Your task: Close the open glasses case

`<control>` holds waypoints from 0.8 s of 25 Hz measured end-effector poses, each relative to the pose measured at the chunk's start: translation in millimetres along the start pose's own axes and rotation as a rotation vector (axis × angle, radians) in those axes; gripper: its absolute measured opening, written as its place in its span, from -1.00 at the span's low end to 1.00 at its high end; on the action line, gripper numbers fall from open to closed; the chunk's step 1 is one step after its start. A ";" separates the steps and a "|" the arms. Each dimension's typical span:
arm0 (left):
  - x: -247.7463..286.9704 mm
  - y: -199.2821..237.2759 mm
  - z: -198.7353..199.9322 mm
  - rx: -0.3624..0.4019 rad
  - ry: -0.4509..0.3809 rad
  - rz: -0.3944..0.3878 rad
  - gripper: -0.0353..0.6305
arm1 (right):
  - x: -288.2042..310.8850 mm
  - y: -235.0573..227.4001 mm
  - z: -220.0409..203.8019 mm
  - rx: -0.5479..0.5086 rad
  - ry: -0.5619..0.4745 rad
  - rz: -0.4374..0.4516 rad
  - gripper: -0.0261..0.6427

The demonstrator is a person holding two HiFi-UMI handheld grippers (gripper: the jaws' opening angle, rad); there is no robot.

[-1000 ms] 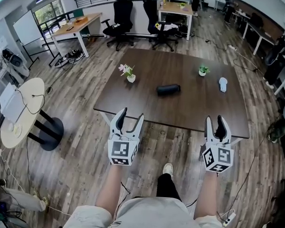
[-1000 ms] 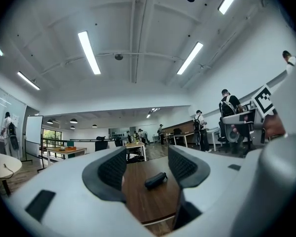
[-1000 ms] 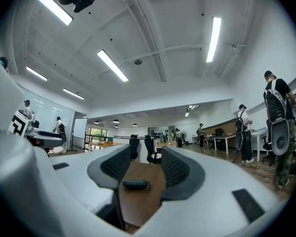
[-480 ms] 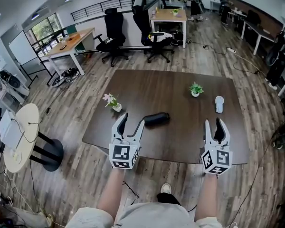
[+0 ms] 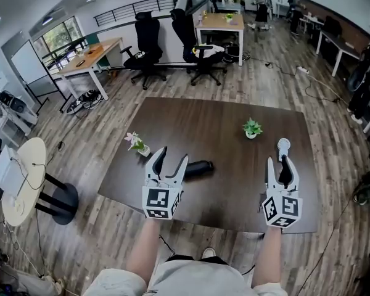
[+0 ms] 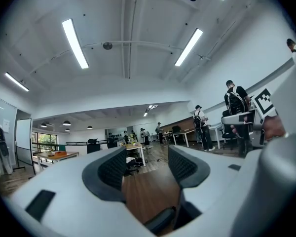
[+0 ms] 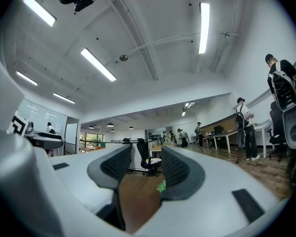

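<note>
A black oblong glasses case [image 5: 197, 168] lies on the dark brown table [image 5: 222, 122], near its front left. From here I cannot tell whether its lid stands open. My left gripper [image 5: 171, 158] hovers just left of the case, its right finger close beside it, jaws open and empty. In the left gripper view the gripper [image 6: 148, 174] shows only tabletop between its pads. My right gripper [image 5: 281, 164] hangs over the table's front right, far from the case. In the right gripper view it [image 7: 140, 169] is open with nothing held.
A small flowering pot [image 5: 137, 143] stands left of the left gripper. A green pot plant [image 5: 251, 128] and a white object [image 5: 283, 145] sit beyond the right gripper. Office chairs [image 5: 149, 42] and desks [image 5: 219, 22] stand behind the table, and a round side table [image 5: 24, 177] stands at left.
The table has come much nearer. Both grippers, held off its front edge before, now reach over its near part, and the left one has drawn up beside the case.
</note>
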State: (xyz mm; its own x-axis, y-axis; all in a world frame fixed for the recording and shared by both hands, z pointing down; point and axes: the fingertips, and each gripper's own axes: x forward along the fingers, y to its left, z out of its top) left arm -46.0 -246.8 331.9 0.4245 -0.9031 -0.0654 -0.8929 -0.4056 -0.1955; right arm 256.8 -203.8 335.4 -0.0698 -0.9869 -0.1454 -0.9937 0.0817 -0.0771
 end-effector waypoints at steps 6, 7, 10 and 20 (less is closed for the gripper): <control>12.4 16.4 -9.1 -0.010 -0.004 0.034 -0.09 | 29.3 7.5 -7.1 -0.014 0.002 0.038 -0.33; 15.1 19.8 -11.5 -0.014 -0.005 0.037 -0.09 | 34.4 9.5 -8.0 -0.018 0.003 0.043 -0.33; 23.9 30.2 -20.1 -0.034 -0.004 0.046 -0.09 | 46.7 16.0 -10.1 -0.037 0.006 0.053 -0.34; 68.5 64.3 -34.4 -0.036 -0.042 0.013 -0.10 | 94.6 27.3 -14.4 -0.063 -0.026 0.028 -0.34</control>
State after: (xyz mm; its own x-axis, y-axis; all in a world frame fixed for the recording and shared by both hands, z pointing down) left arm -79.5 -339.6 348.5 0.4178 -0.9020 -0.1089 -0.9030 -0.3992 -0.1586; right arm 221.8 -297.0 333.8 -0.0961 -0.9803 -0.1726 -0.9950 0.0993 -0.0100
